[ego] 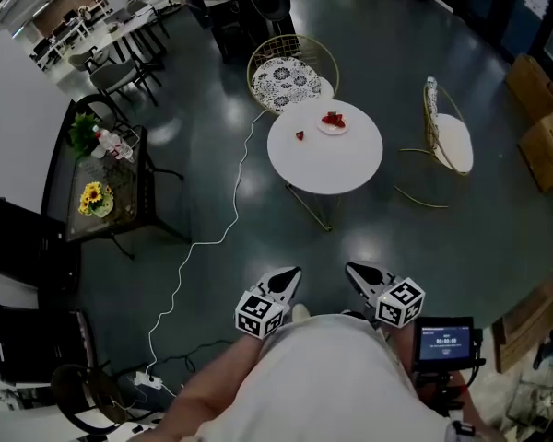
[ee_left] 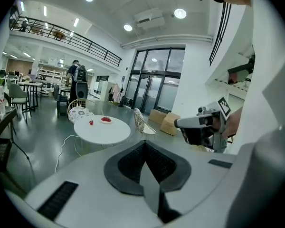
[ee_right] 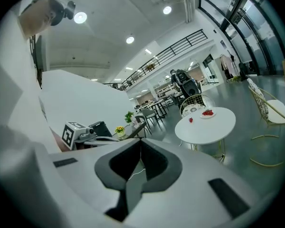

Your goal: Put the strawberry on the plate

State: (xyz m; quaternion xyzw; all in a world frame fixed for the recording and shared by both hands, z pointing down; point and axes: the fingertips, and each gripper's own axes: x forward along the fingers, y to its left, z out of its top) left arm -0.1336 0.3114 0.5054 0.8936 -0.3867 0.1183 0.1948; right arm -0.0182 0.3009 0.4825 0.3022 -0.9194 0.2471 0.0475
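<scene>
The left gripper (ego: 290, 277) and right gripper (ego: 358, 274) are both closed on nothing, well apart from the one round table (ego: 332, 168); one loose strawberry (ego: 300, 135) lies there near the one plate (ego: 324, 130), which carries a few more. A hurried, off-centre pinch could squash it; a nudge could roll it off the table.

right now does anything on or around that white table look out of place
One strawberry lies loose on the table, left of the plate that holds the other red fruit. A white cable snakes across the floor beside the table, a possible trip hazard. Nothing looks spilled or broken.
</scene>
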